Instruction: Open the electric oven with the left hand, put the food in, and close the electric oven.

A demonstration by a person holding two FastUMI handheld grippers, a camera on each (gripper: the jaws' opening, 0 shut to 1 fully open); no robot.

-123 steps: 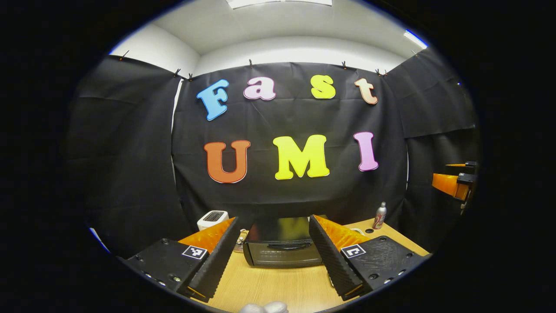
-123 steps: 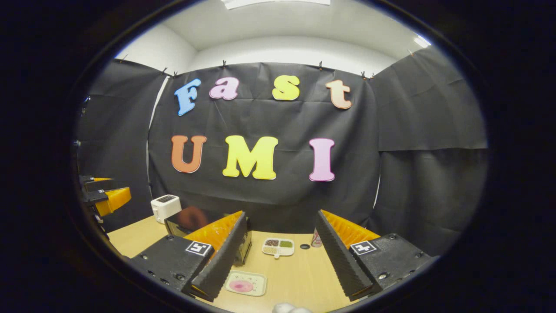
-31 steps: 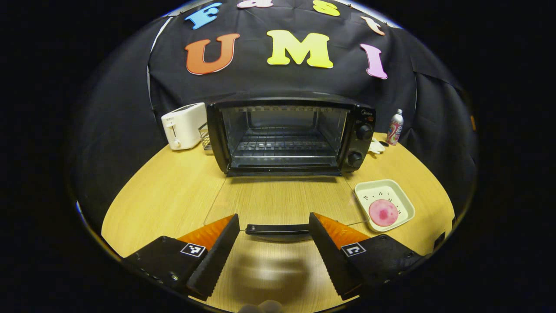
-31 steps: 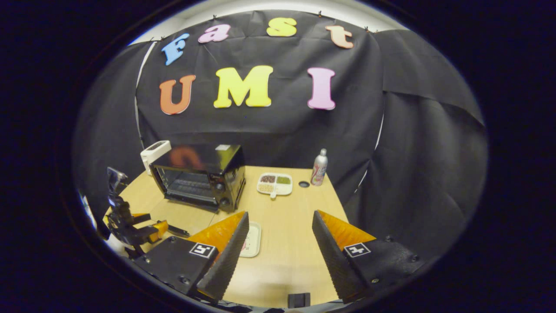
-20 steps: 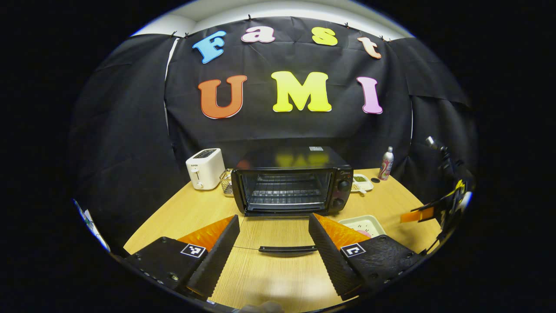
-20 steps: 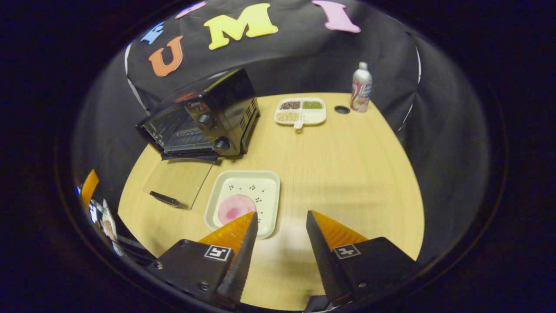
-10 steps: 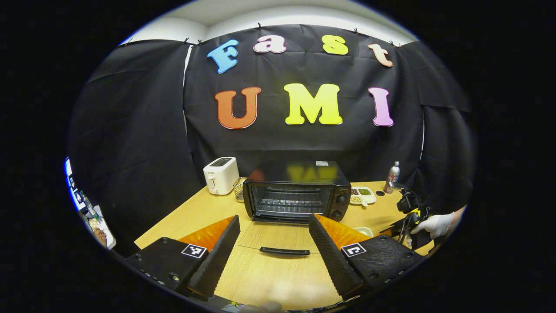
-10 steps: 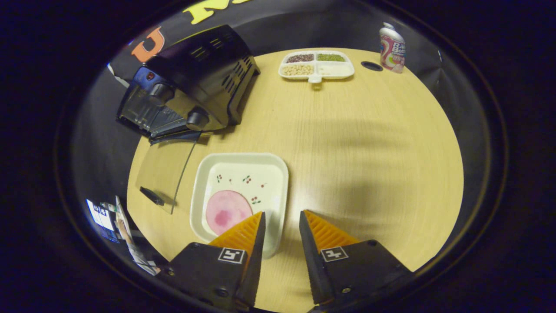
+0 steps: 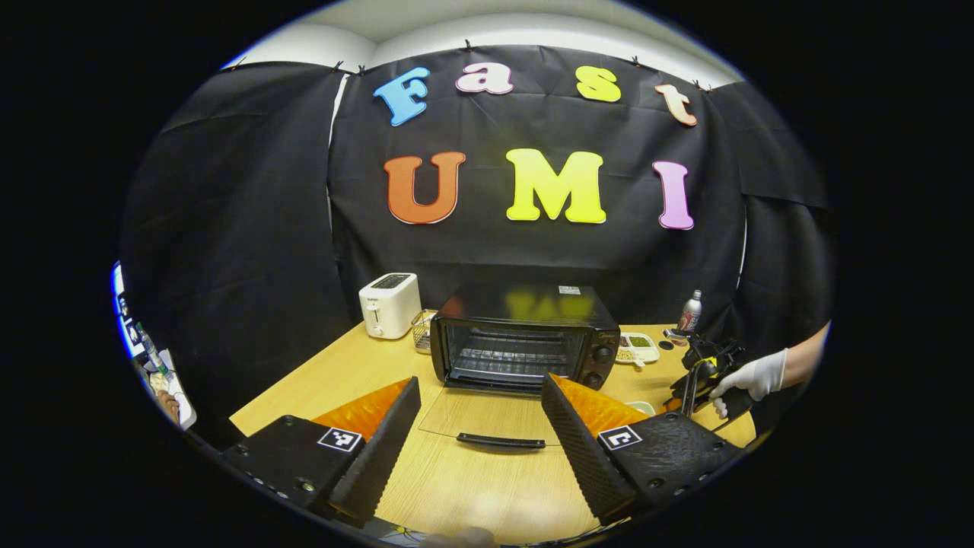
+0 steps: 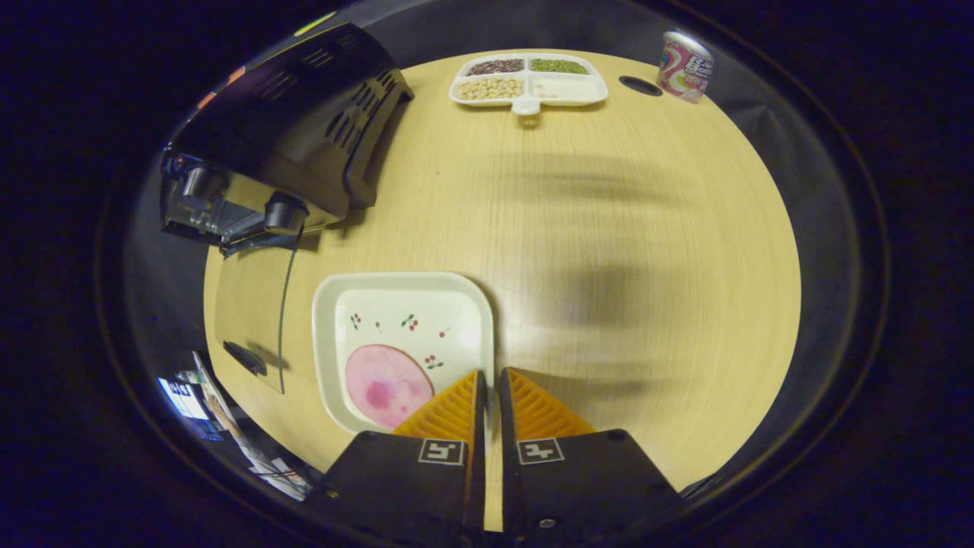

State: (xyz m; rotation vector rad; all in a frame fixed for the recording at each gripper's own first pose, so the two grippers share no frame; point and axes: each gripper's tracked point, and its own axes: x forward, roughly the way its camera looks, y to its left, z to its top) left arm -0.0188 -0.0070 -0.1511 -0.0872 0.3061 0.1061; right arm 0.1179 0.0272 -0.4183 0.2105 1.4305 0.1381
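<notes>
- Nearest the right gripper view's lens, the right gripper has its ribbed, wedge-shaped jaws drawn almost together over the right rim of the plate; whether both press on that rim I cannot tell.
- On the plate — square, glossy, round-cornered, with small cherry prints — lies the food, a flat pink disc with a darker blotch, at the near left corner.
- Down low in the left gripper view, the left gripper holds its toothed jaws wide apart and empty above the grained wooden tabletop.
- Between those jaws shows the oven door, a clear glass pane lying flat on the tabletop, its dark bar handle at the near edge.
- Behind it stands the electric oven — a boxy black shell, wire rack inside, two round knobs on the right.
- Off to the right, a gloved hand grips the other tool.
- Farther back sit a white toaster, a divided tray of beans and grains, and a slim can.
</notes>
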